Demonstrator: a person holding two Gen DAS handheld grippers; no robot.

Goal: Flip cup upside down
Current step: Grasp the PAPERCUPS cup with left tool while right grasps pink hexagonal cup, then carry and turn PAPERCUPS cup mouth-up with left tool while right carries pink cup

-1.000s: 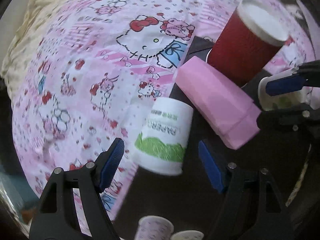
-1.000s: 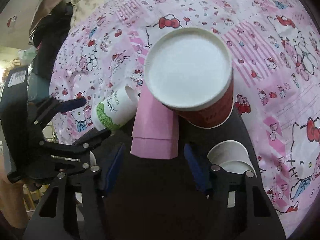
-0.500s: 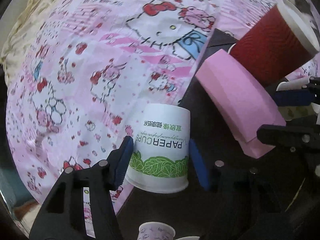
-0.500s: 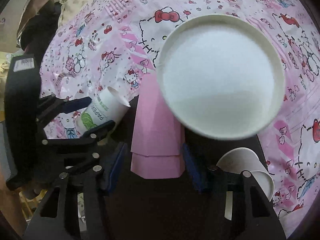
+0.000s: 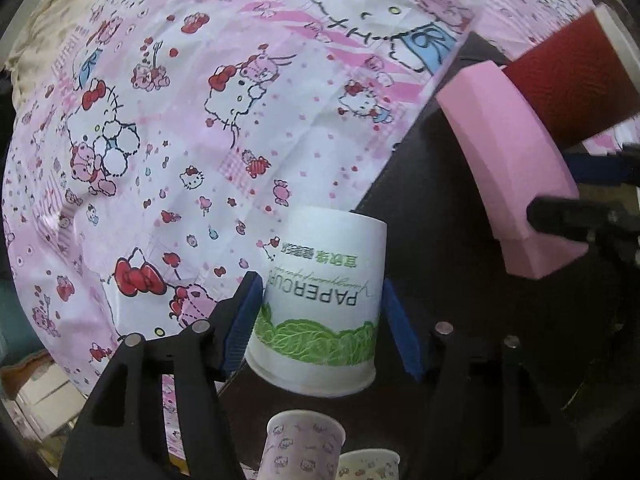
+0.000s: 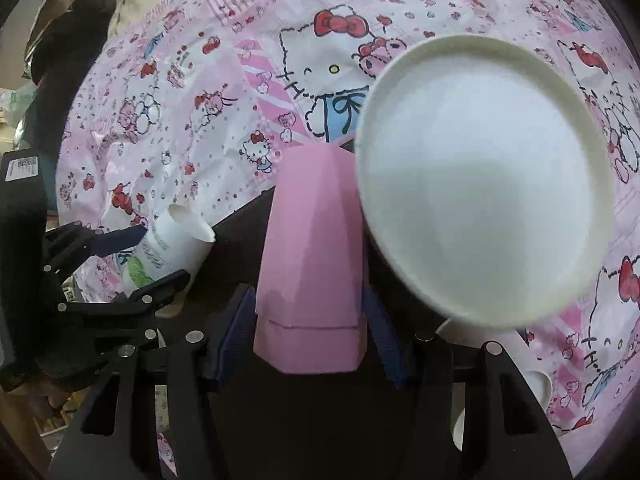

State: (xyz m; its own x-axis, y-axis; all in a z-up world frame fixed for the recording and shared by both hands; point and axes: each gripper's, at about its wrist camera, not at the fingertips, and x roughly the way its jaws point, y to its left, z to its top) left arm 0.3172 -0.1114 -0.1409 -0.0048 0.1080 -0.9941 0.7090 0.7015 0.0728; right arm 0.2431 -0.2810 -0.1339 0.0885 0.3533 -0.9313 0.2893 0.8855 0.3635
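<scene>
My left gripper (image 5: 322, 284) is shut on a white paper cup (image 5: 320, 320) with a green leaf band. Its jaws are opening slightly, and both blue pads still touch the cup's sides. The print reads upside down, and the wider green end is toward the camera. In the right wrist view this cup (image 6: 168, 248) hangs tilted in the left gripper (image 6: 160, 254). My right gripper (image 6: 308, 294) is shut on a pink faceted cup (image 6: 312, 260), also seen in the left wrist view (image 5: 508, 152). A red ribbed cup (image 5: 568, 88) stands beside it, its white round end (image 6: 480, 180) facing the right camera.
A pink cartoon-cat tablecloth (image 5: 200, 120) covers the surface, with a dark board (image 5: 460, 240) lying on it under the cups. Two small patterned cups (image 5: 304, 448) sit below the left gripper. White cups (image 6: 532, 380) lie at the right gripper's lower right.
The left jaws have closed from wide open onto the white cup and carried it sideways. The right gripper with the pink cup has drawn closer to the red cup, which now fills more of its view.
</scene>
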